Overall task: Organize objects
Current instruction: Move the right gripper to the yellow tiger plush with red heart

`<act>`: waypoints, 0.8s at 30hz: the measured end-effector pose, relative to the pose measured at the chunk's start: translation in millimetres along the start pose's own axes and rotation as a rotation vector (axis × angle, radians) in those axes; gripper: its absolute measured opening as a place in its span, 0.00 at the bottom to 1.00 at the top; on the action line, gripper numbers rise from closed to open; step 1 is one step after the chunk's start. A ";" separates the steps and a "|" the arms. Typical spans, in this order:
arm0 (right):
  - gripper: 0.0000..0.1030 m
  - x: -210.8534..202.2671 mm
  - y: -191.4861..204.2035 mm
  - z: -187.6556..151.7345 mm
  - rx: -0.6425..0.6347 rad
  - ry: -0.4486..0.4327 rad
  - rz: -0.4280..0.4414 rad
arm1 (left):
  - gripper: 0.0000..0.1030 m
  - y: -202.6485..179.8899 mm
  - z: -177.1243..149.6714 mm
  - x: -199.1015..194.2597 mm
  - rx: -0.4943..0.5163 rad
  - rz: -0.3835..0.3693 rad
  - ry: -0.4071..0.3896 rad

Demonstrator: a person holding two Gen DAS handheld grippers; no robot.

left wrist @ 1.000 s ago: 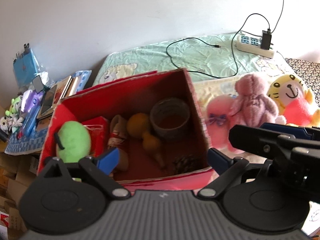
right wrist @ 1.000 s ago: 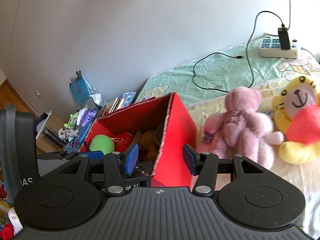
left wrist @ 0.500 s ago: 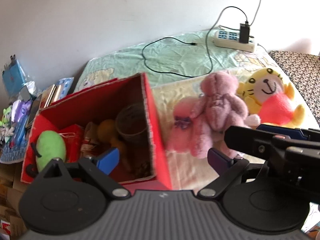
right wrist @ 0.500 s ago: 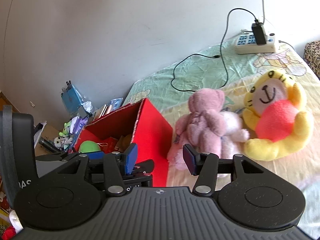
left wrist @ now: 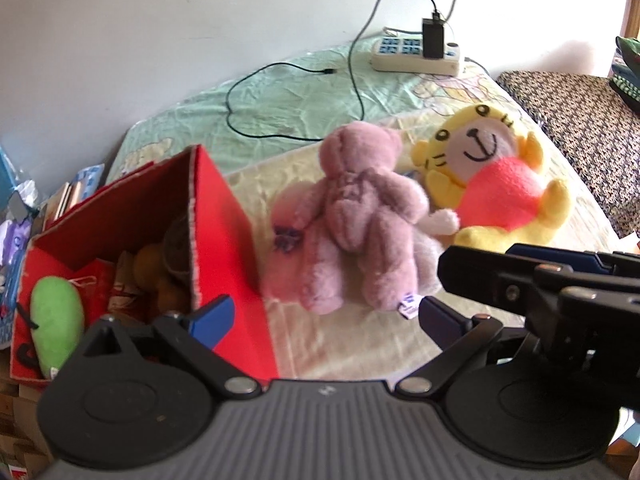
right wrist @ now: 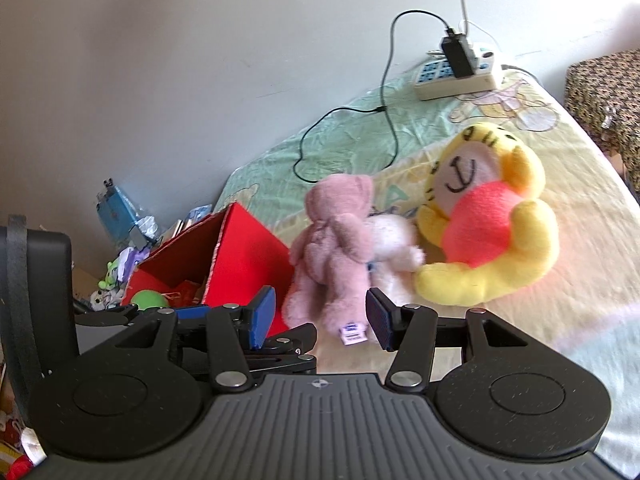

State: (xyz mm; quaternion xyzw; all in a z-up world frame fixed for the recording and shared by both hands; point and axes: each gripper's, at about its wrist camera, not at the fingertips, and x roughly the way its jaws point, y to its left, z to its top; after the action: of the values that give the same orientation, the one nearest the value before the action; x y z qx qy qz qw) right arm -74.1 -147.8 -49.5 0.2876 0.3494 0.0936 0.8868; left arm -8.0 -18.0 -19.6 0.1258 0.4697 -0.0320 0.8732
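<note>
The right tongs [right wrist: 318, 320] stand spread and empty, and the pink teddy bear [right wrist: 336, 248] lies straight ahead between their fingers, its feet and tag nearest, its long axis running away toward the wall. The left tongs [left wrist: 324, 318] are spread and empty too, with the bear ahead but further off, so the right hand looks nearer. The bear rests on the bed [left wrist: 360, 352], just right of the red box [left wrist: 224, 216] and touching the yellow tiger plush [right wrist: 488, 224]. Only the left view shows the box's contents well.
</note>
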 end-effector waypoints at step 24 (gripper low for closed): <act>0.53 -27.8 -79.5 12.8 0.148 -0.049 -0.124 | 0.96 -77.7 25.5 31.5 0.135 -0.107 0.050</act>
State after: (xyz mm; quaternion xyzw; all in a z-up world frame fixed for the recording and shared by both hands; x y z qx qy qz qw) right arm -88.8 -228.7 -72.0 0.3324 0.3508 0.0054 0.8755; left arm 16.8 -97.6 -47.1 0.1601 0.4940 -0.1071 0.8478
